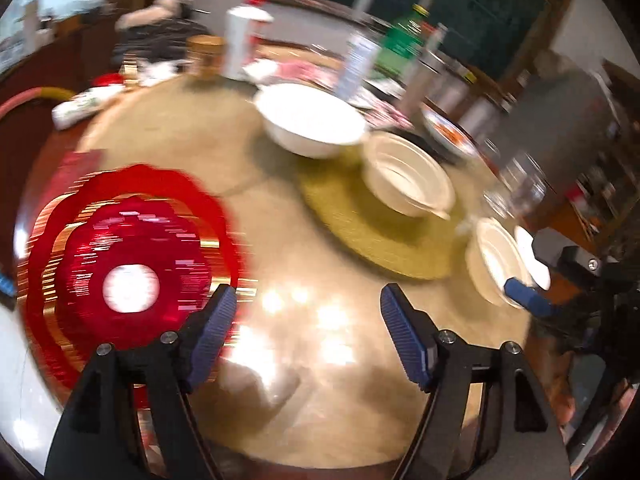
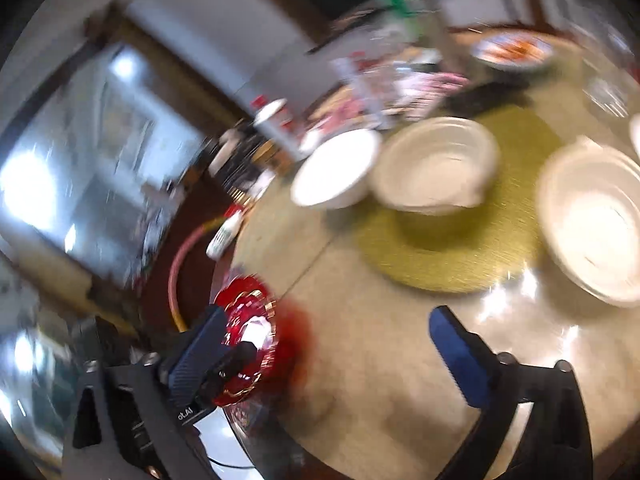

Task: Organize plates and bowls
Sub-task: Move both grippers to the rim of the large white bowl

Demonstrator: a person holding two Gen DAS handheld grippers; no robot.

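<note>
A red glass plate with gold rings (image 1: 128, 264) lies on the round table (image 1: 320, 400) at the left; it also shows in the right wrist view (image 2: 256, 320). My left gripper (image 1: 306, 332) is open and empty just right of it. A white bowl (image 1: 312, 120) sits at the back. A cream bowl (image 1: 408, 176) stands on a gold placemat (image 1: 360, 228). Another cream bowl (image 1: 496, 264) is at the right, large in the right wrist view (image 2: 592, 220). My right gripper (image 2: 328, 340) is open and empty above the table; one of its fingers (image 1: 528, 300) shows beside that bowl.
Bottles, cartons and a jar (image 1: 204, 56) crowd the table's far side. A plate of food (image 2: 512, 52) and a clear glass (image 1: 520, 184) stand at the back right. A pink hose (image 2: 180, 264) curves past the table's left edge. Both views are motion-blurred.
</note>
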